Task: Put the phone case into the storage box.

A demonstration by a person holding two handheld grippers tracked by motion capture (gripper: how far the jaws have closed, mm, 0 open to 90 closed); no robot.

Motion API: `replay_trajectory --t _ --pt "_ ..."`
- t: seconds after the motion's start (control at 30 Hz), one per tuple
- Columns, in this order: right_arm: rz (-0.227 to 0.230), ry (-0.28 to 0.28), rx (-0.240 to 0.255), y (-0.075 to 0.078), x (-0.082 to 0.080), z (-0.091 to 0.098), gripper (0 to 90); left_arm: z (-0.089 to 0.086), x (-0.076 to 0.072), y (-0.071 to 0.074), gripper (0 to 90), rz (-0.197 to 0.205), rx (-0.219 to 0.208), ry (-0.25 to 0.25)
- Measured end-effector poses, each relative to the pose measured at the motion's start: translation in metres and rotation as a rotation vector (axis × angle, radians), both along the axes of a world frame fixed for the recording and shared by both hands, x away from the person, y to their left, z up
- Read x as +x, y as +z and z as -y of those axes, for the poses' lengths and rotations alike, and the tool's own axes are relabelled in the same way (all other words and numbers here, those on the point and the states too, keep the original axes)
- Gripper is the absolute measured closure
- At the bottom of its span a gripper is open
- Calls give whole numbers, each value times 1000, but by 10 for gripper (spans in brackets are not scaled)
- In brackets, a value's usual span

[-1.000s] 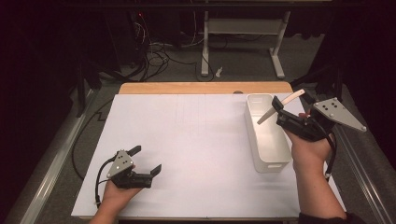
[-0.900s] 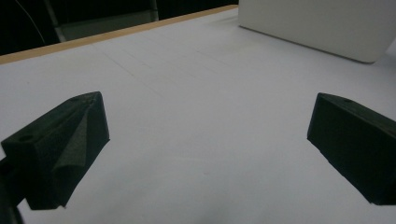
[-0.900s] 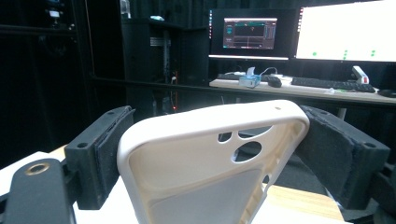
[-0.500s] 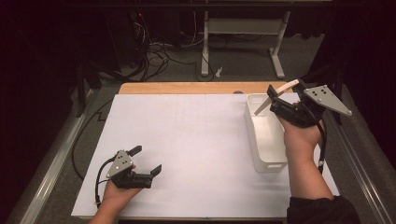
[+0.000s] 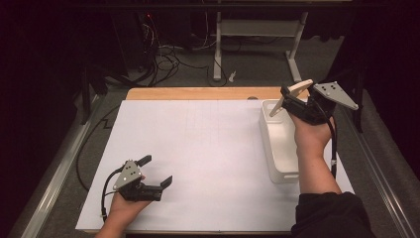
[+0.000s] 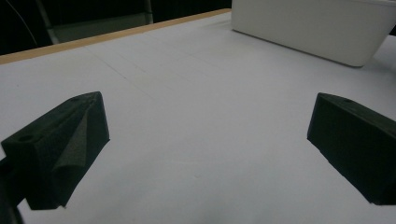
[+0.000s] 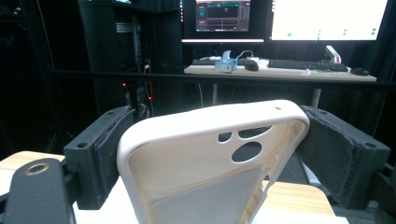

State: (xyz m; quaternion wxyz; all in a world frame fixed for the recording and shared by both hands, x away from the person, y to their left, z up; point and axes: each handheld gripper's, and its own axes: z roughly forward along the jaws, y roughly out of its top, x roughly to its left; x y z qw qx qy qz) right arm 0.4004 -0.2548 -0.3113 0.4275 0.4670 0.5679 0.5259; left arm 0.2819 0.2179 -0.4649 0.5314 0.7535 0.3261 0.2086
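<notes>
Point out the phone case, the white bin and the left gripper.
phone case (image 7: 196,154), right gripper view, inner back panel.
white bin (image 5: 278,148), high view, its inside floor.
left gripper (image 5: 154,171), high view, between its fingers.

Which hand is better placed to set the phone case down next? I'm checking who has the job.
Right, probably. The right gripper is shut on the phone case above the far end of the white bin. The left gripper rests open near the table's front edge.

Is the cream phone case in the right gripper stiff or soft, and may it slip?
The phone case looks thin and hollow, so probably light and slightly bendy. The right gripper pinches only its edges, so it may flex or twist. Its smooth surface could slip.
</notes>
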Motion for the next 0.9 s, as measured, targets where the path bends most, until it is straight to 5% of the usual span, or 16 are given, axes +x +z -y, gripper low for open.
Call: replay_trajectory --t 0.9 --pt "-85 -68 35 -24 35 -4 142 -1 -2 2 2 18 -11 -6"
